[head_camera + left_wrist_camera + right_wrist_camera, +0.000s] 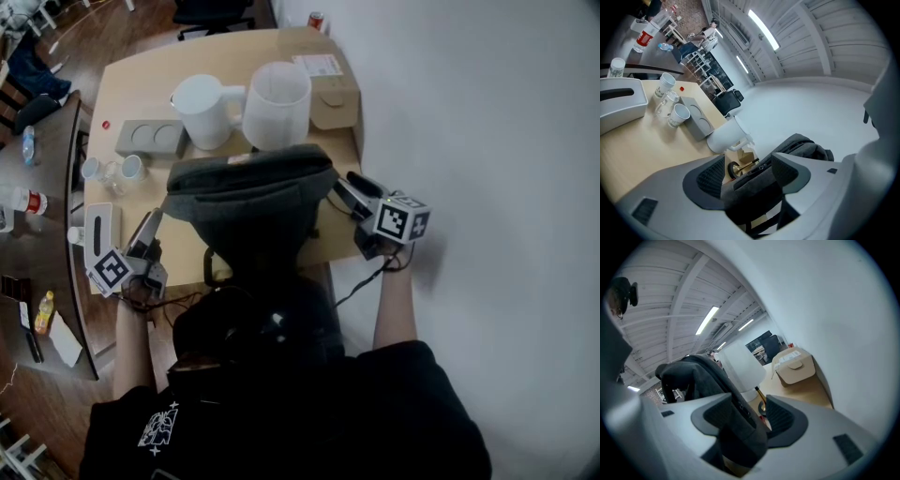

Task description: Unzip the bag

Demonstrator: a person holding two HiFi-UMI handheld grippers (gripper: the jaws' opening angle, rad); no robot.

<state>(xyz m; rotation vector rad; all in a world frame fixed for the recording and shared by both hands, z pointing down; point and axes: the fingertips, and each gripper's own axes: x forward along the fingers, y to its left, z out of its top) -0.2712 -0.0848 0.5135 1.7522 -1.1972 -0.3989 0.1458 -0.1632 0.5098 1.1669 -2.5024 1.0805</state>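
A dark grey bag [248, 202] stands upright at the near edge of the wooden table [131, 80]. My left gripper [148, 228] sits at the bag's lower left side. In the left gripper view the left gripper [747, 176] is open, with a fold of the bag [801, 147] and a zip pull [761, 166] lying between the jaws. My right gripper [345, 190] is at the bag's upper right corner. In the right gripper view the right gripper [747, 420] is open too, and the bag [693, 373] runs between its pads [780, 417].
Behind the bag stand a white kettle [202, 108] and a white lampshade [277, 103] on a brass stem. A cardboard box [330, 89] is at the far right, a grey two-hole holder [150, 138] and cups [112, 169] at the left. A white wall [487, 141] runs along the right.
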